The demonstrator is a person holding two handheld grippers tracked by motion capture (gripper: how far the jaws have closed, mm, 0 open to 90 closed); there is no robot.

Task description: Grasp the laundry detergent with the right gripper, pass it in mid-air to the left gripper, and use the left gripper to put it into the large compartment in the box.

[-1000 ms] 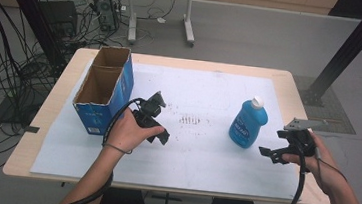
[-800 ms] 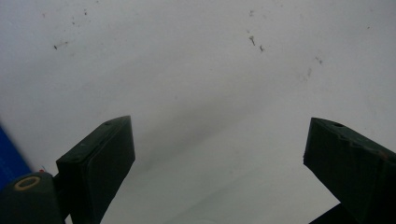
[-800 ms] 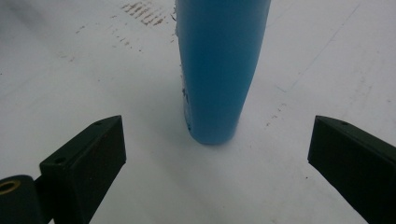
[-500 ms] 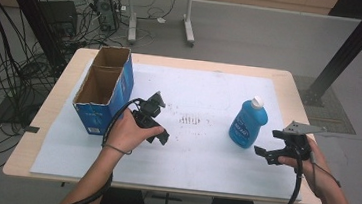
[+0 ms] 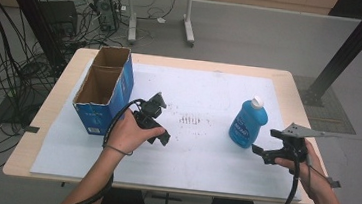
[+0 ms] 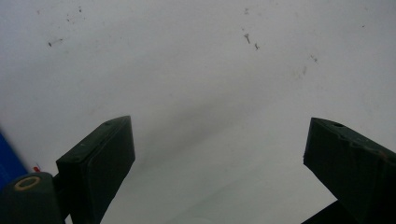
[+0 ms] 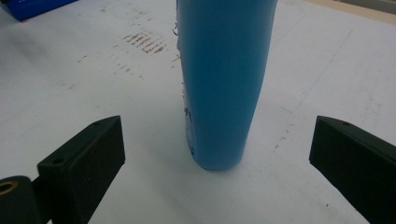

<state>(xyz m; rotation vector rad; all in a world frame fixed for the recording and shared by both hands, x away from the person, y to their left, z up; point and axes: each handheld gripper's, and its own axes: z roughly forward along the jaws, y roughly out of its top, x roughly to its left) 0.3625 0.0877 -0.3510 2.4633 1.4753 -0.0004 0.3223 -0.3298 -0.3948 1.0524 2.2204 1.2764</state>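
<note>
Moved: right gripper (image 5: pixel 264 154) has come in leftward toward the blue bottle (image 5: pixel 247 123); left gripper (image 5: pixel 158 130) has stayed put.
Surface: wooden tabletop (image 5: pixel 291 87) under a scuffed white sheet (image 5: pixel 204 154), open blue cardboard box (image 5: pixel 104 89) at its left.
Room: grey floor, tangled cables, black posts.
Bottle: upright, right of centre, just ahead of the right fingers (image 7: pixel 79 163), facing their gap, untouched.
Right fingers: spread wide, empty.
Left fingers (image 6: pixel 100 163): spread wide over bare sheet.
</note>
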